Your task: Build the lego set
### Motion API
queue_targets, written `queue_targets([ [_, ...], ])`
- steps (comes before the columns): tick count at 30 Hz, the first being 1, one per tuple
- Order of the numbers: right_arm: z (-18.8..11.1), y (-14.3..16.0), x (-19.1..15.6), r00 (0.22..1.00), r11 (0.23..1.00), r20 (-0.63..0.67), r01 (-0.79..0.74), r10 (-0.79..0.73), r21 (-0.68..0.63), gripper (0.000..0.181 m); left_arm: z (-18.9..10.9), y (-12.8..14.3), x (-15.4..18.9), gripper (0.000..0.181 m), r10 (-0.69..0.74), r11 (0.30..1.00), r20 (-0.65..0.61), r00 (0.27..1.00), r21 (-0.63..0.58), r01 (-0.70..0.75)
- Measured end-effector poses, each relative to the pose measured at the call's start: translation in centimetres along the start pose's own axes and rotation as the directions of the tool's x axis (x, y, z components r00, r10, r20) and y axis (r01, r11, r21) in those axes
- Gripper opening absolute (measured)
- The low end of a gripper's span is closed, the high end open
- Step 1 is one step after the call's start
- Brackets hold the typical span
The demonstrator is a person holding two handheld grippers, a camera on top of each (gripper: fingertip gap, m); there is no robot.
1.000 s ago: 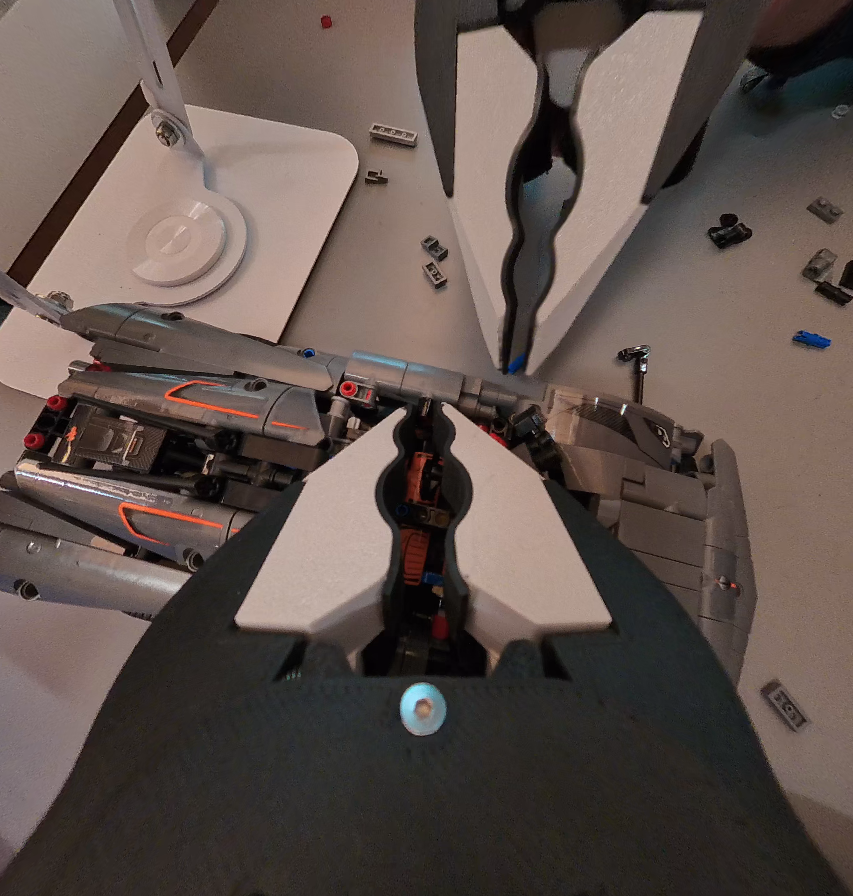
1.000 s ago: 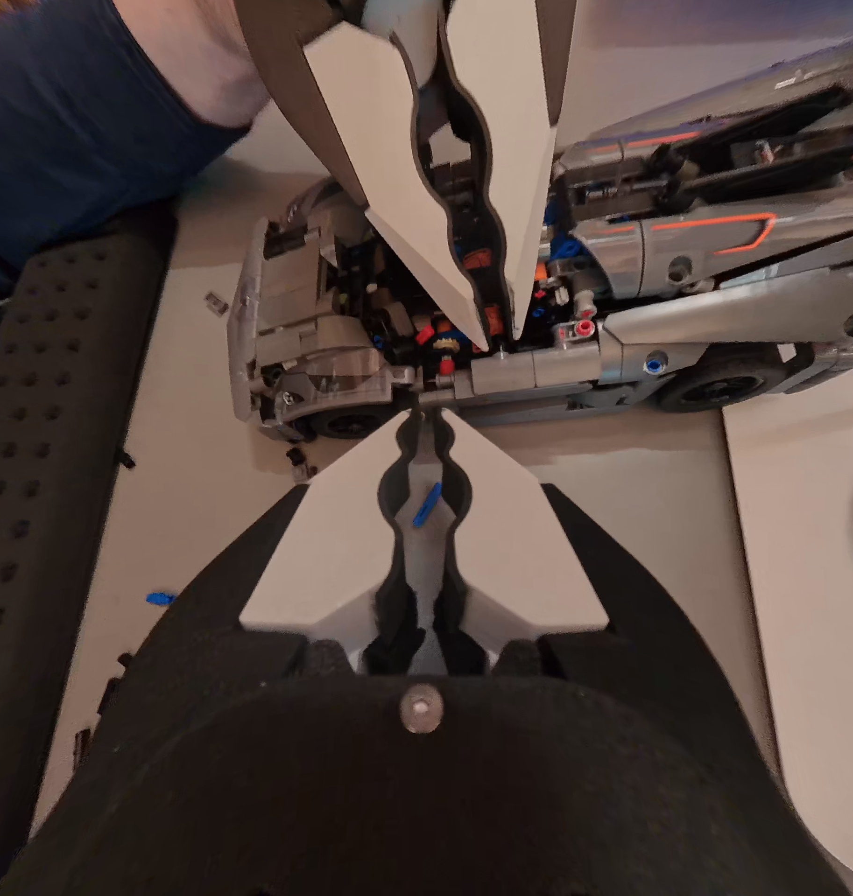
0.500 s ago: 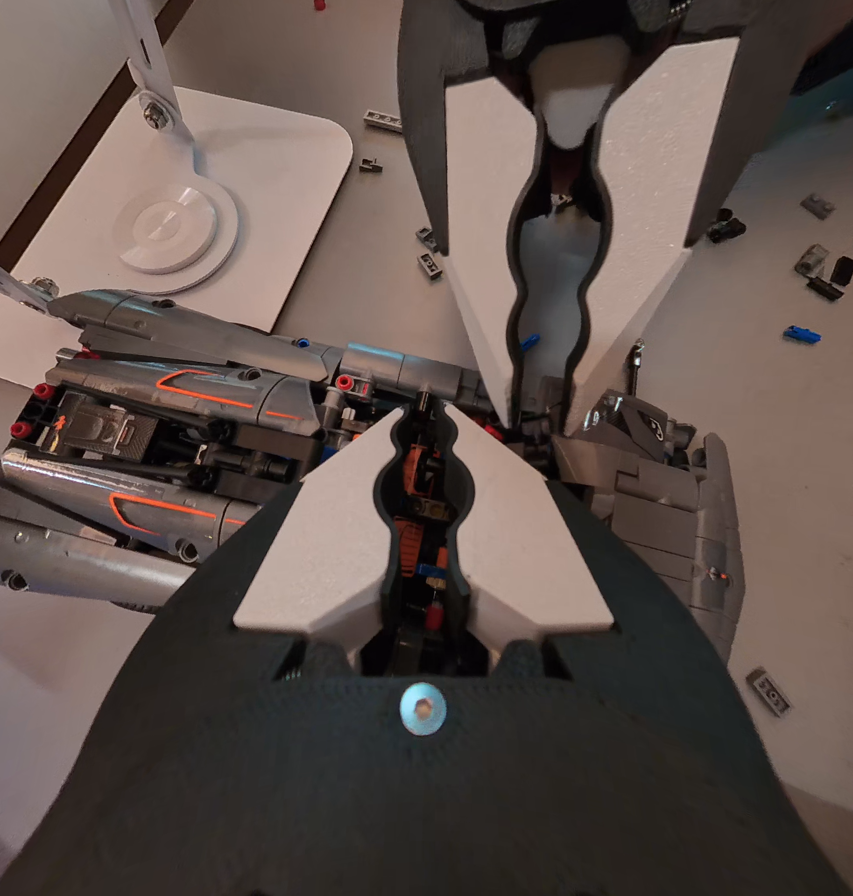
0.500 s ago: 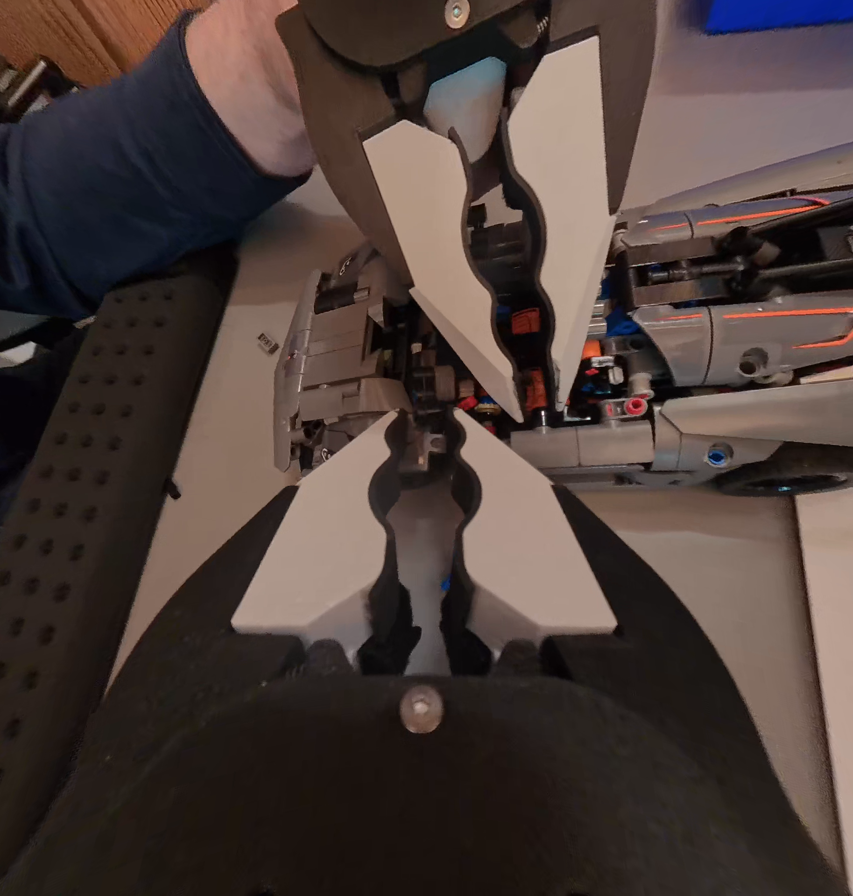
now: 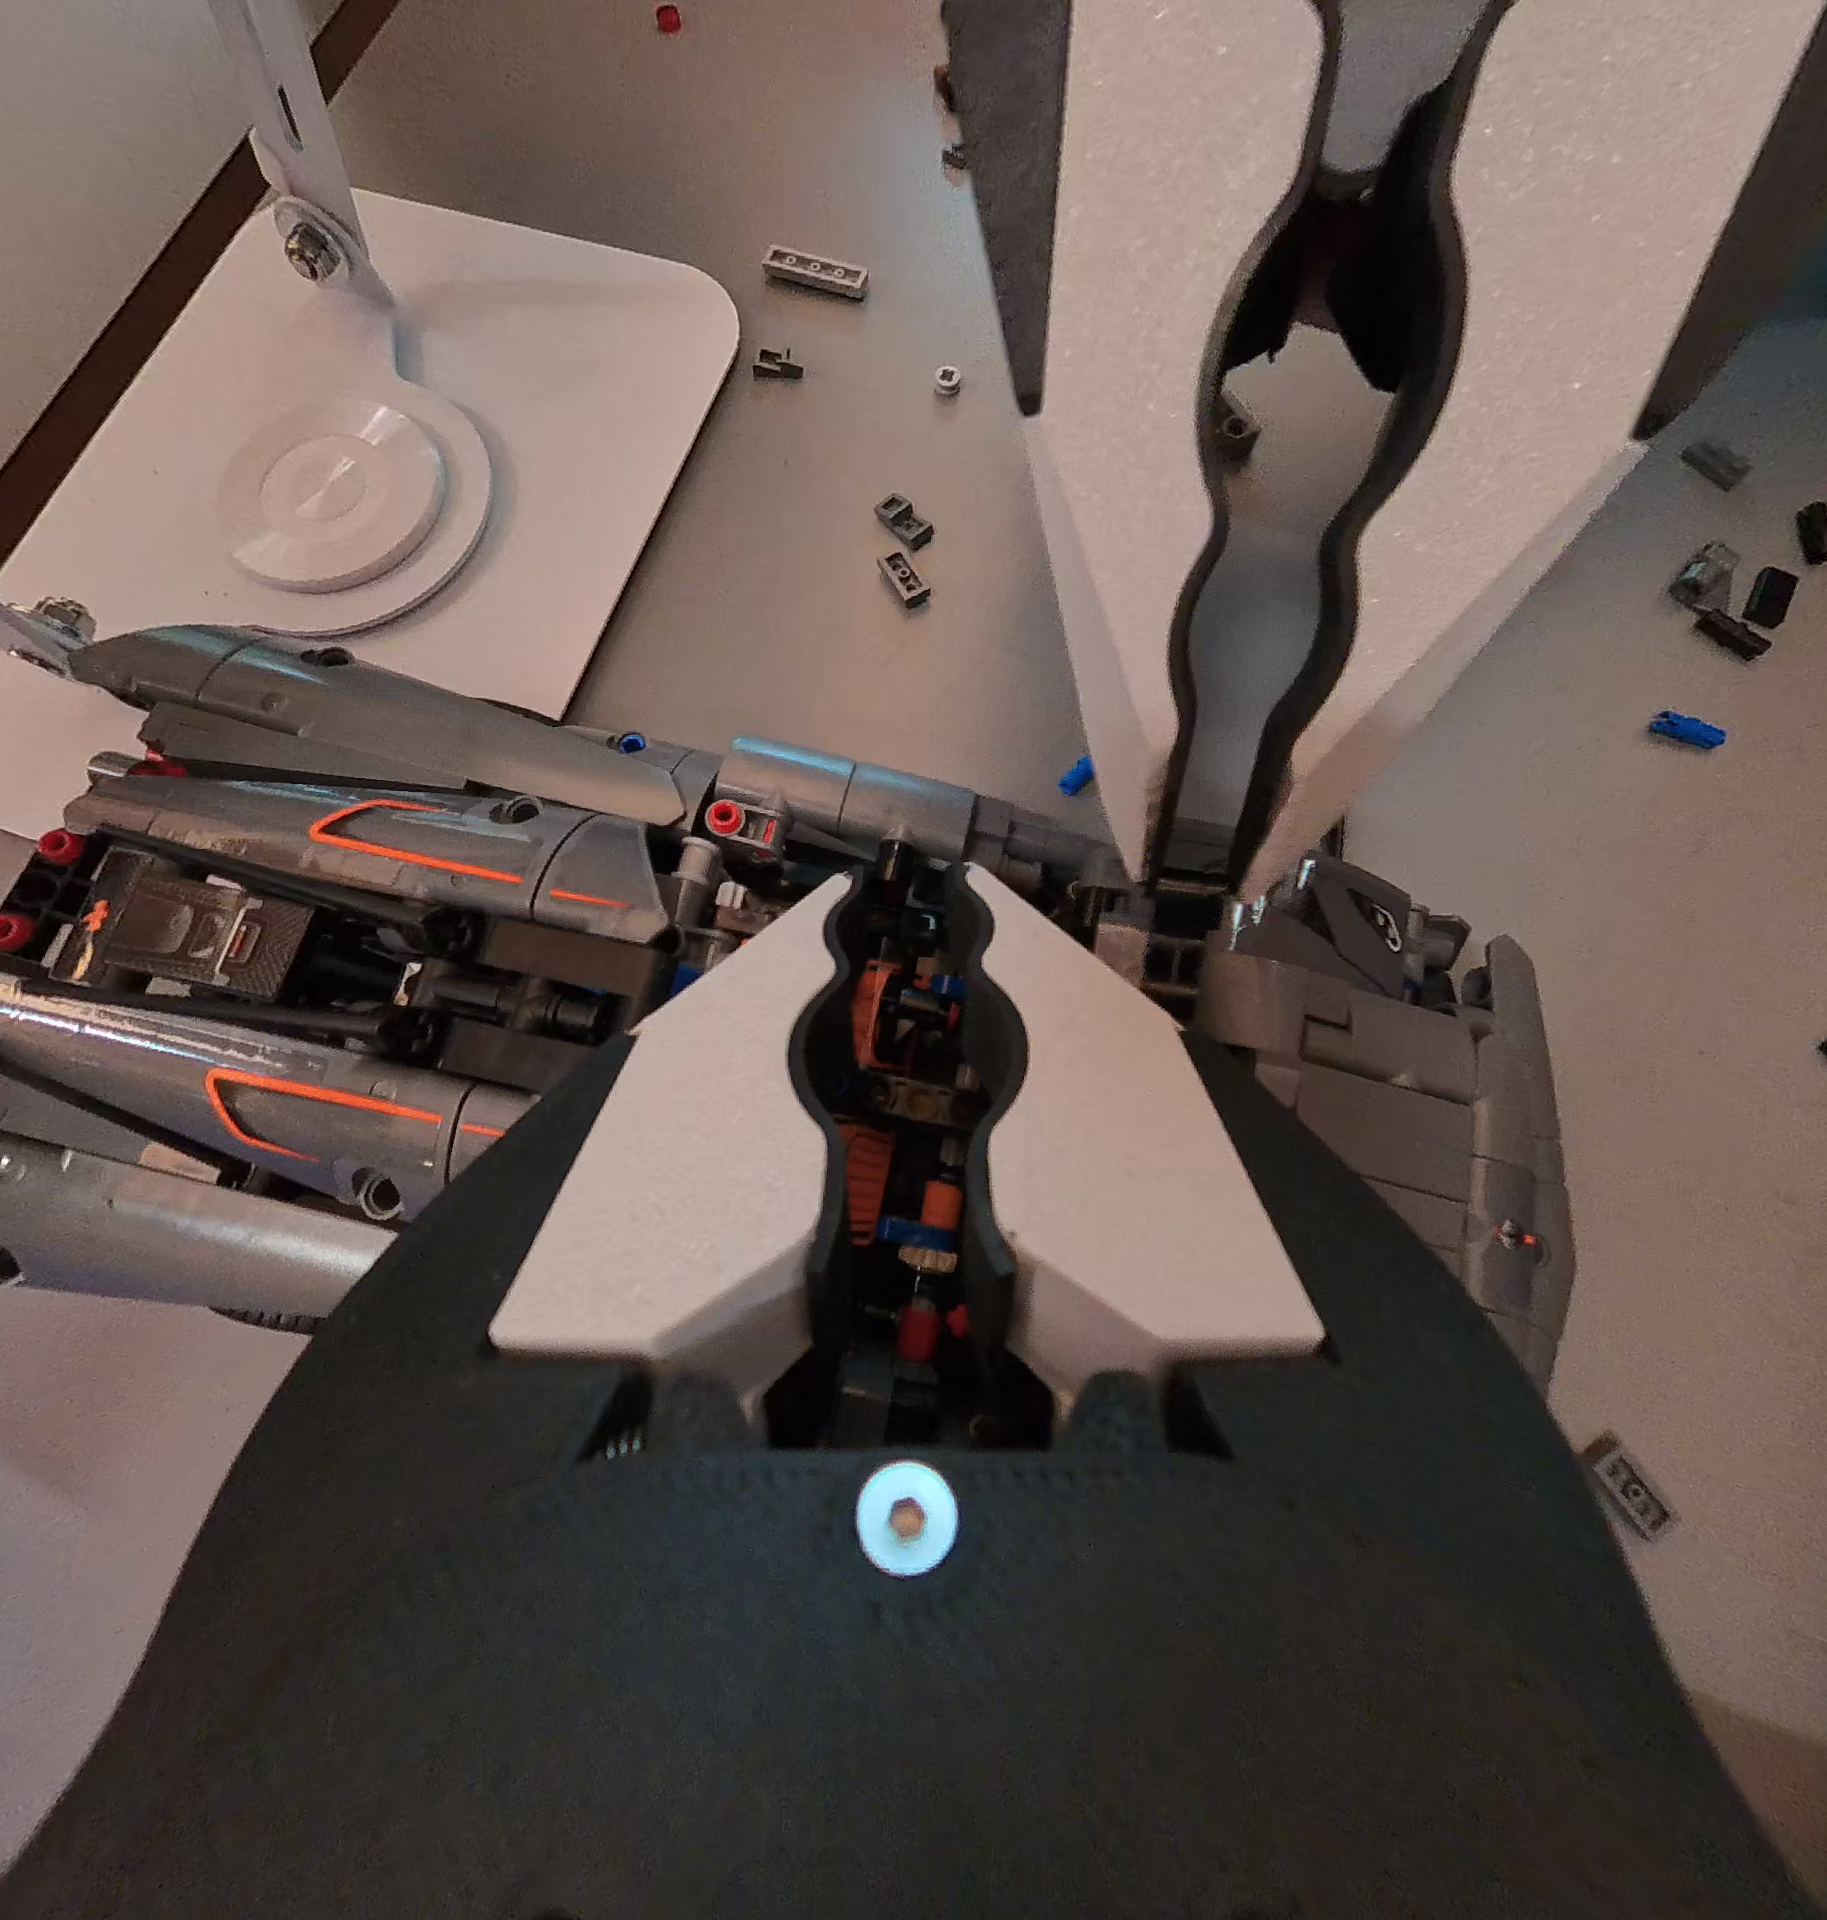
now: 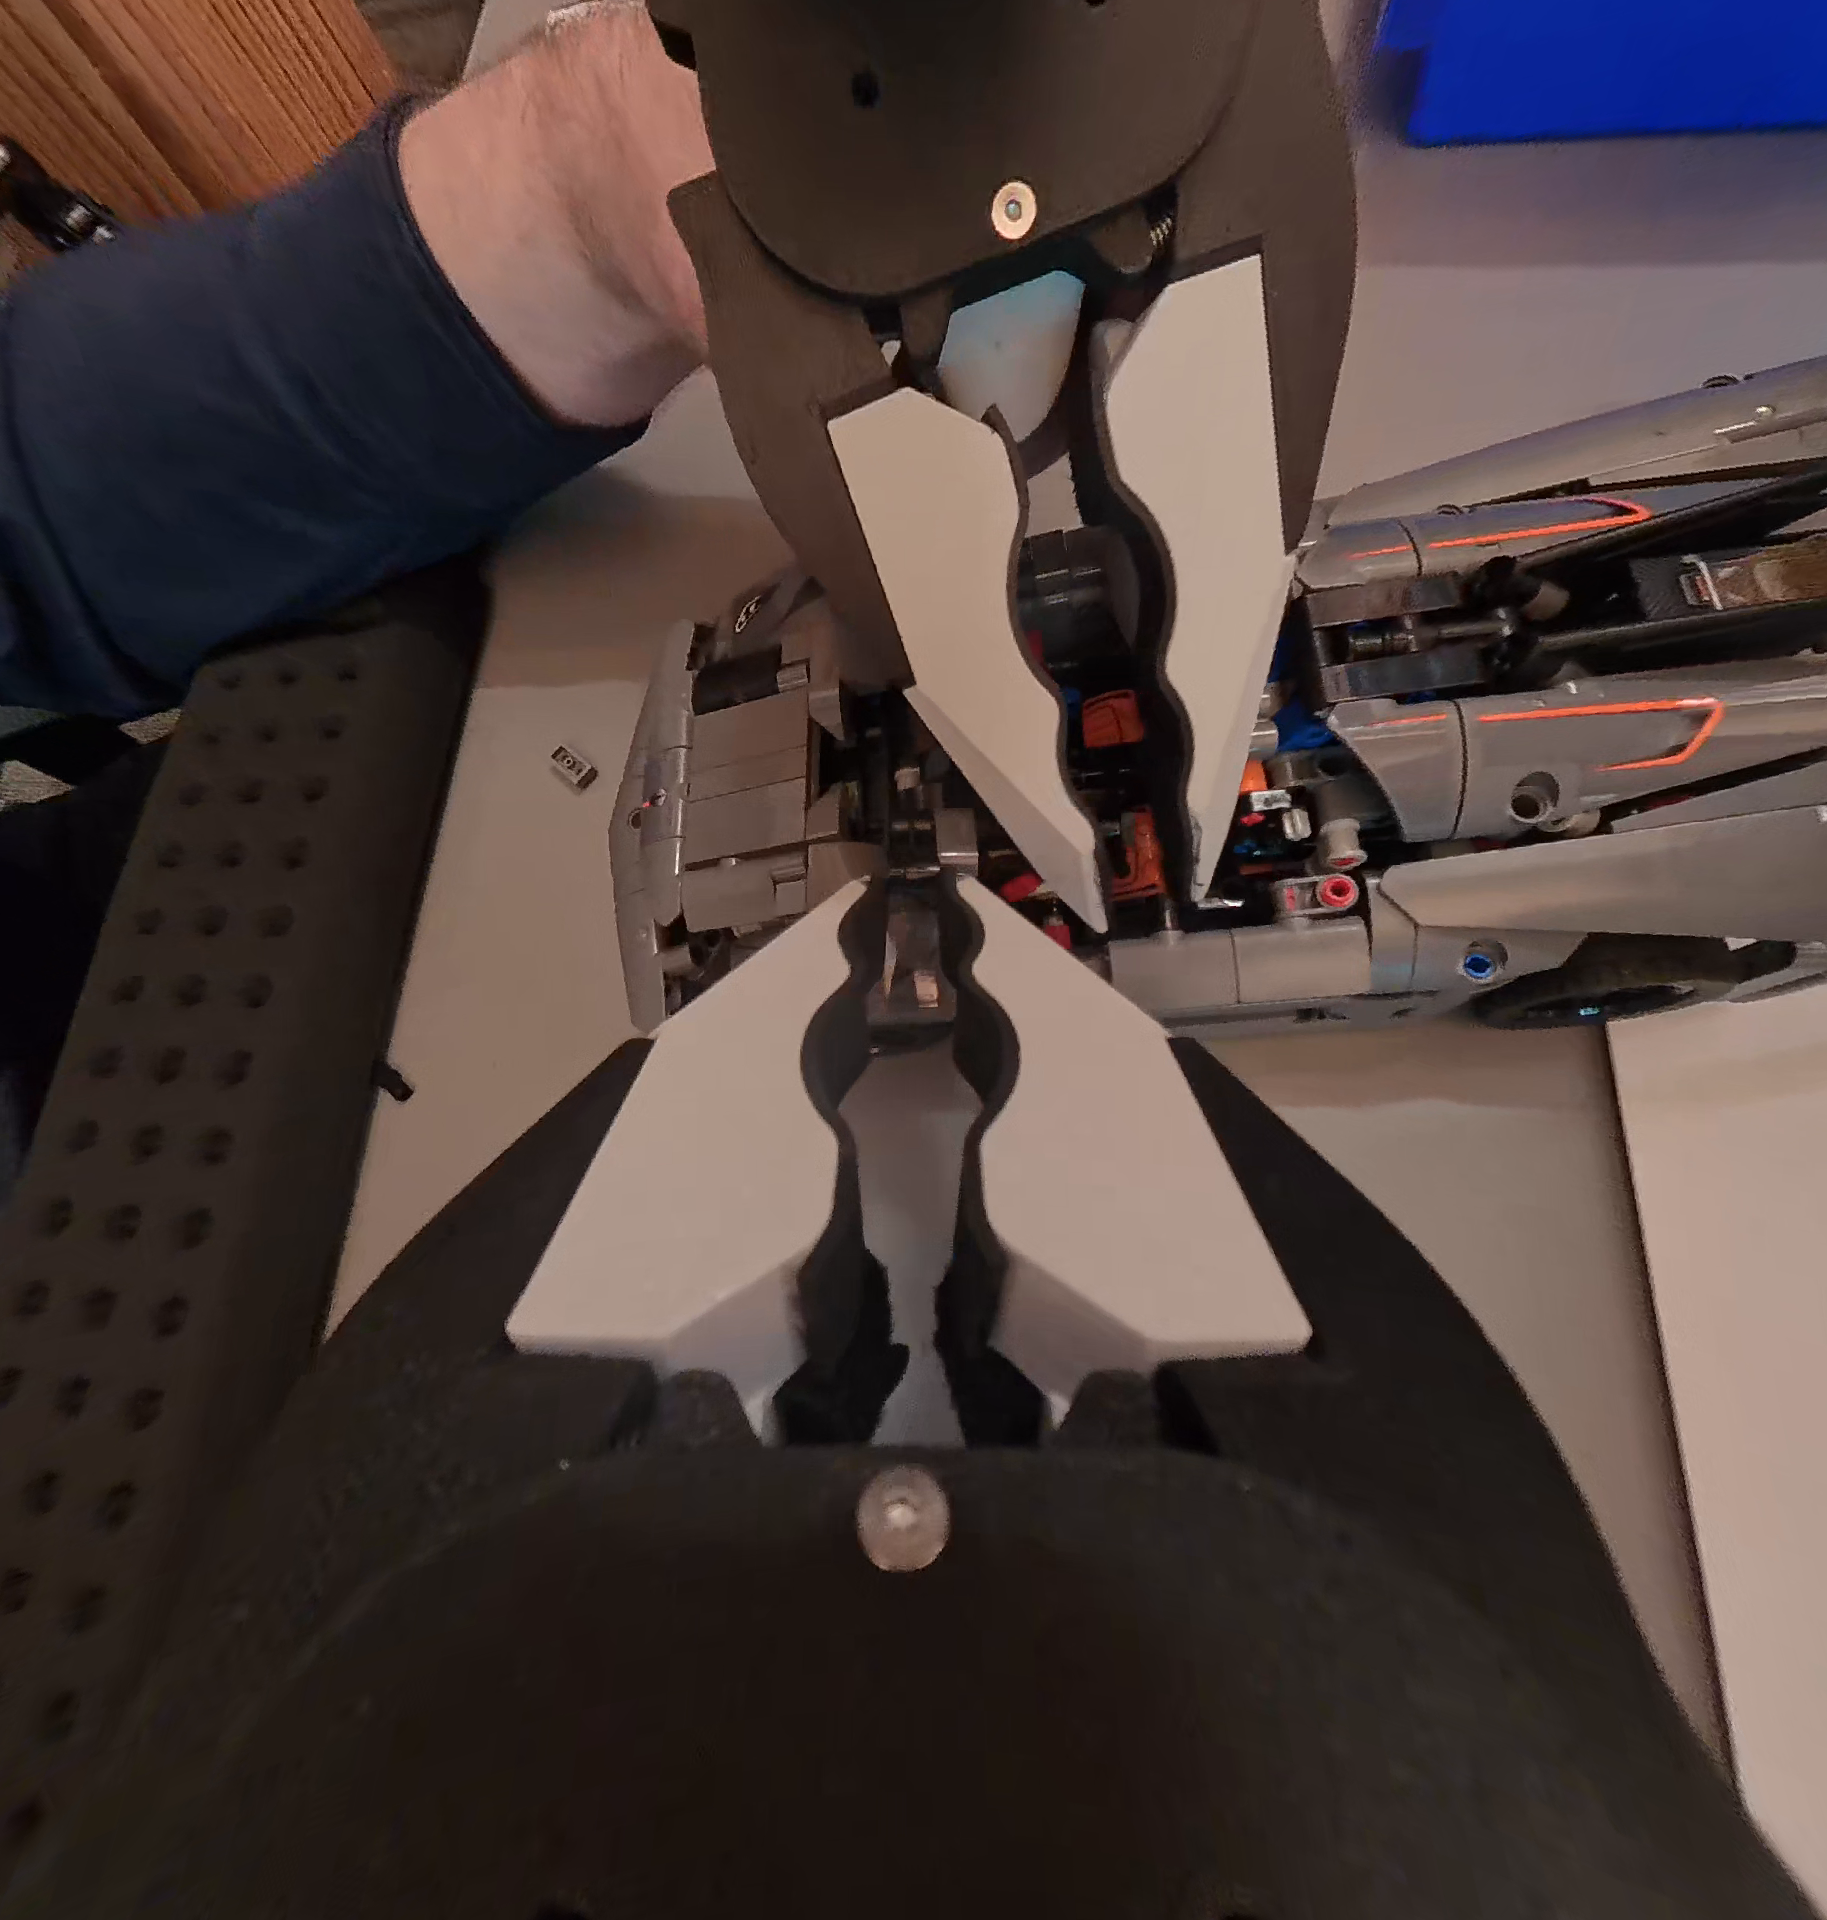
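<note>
- Lego car is lying on the table.
- Left gripper is hovering released over the car's middle.
- Right gripper is gaping, straddling the car's front end.

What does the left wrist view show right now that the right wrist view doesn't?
Only the left wrist view: the white stand base, loose grey plates and a blue pin on the table. Only the right wrist view: a person's sleeve, a black perforated pad and a blue box. Both: the grey and orange lego car, with the left gripper and right gripper on it.
</note>
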State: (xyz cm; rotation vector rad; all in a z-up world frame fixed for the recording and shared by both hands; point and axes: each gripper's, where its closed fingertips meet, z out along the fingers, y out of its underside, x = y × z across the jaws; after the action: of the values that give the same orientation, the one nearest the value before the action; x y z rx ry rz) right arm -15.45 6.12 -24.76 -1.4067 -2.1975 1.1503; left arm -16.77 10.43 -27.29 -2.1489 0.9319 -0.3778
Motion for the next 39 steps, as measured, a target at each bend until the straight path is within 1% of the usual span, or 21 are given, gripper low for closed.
queue_targets([
  [8, -1.0, 1.5, 1.2, 0.992, 0.997, -0.097, -0.082, 0.083, 0.015, 0.007, 0.0, 0.1, 0.0, 0.011, -0.006, 1.0, 0.0, 1.0, -0.003, 0.006],
  [12, -1.6, 2.0, 1.6, 0.984, 0.991, -0.129, -0.121, 0.127, 0.052, 0.007, -0.1, 0.1, 0.0, 0.011, -0.017, 1.0, -0.009, 1.0, 0.009, 0.017],
  [17, -1.8, 3.0, 2.0, 0.975, 0.991, -0.178, -0.128, 0.133, 0.038, 0.007, -0.1, 0.1, 0.0, 0.01, -0.027, 1.0, -0.018, 0.999, 0.015, 0.027],
  [22, -1.7, 2.4, 2.1, 0.971, 0.991, -0.202, -0.114, 0.126, 0.07, 0.007, -0.2, 0.1, 0.0, 0.01, -0.033, 0.999, -0.023, 0.999, 0.021, 0.033],
  [25, -1.3, 2.1, 1.5, 0.98, 0.992, -0.159, -0.107, 0.117, 0.073, 0.007, -0.2, 0.1, 0.1, 0.011, -0.036, 0.999, -0.031, 0.999, 0.025, 0.037],
  [29, -0.9, 2.2, 1.4, 0.983, 0.992, -0.143, -0.111, 0.119, 0.063, 0.007, -0.2, 0.0, 0.1, 0.012, -0.035, 0.999, -0.035, 0.999, 0.027, 0.036],
  [38, -0.9, 2.6, 1.7, 0.98, 0.99, -0.141, -0.136, 0.139, 0.031, 0.007, -0.2, 0.0, 0.4, 0.017, -0.04, 0.999, -0.053, 0.998, 0.031, 0.041],
  [39, -0.9, 2.6, 1.7, 0.98, 0.99, -0.138, -0.139, 0.141, 0.027, 0.007, -0.3, 0.0, 0.6, 0.022, -0.045, 0.998, -0.068, 0.997, 0.034, 0.047],
])
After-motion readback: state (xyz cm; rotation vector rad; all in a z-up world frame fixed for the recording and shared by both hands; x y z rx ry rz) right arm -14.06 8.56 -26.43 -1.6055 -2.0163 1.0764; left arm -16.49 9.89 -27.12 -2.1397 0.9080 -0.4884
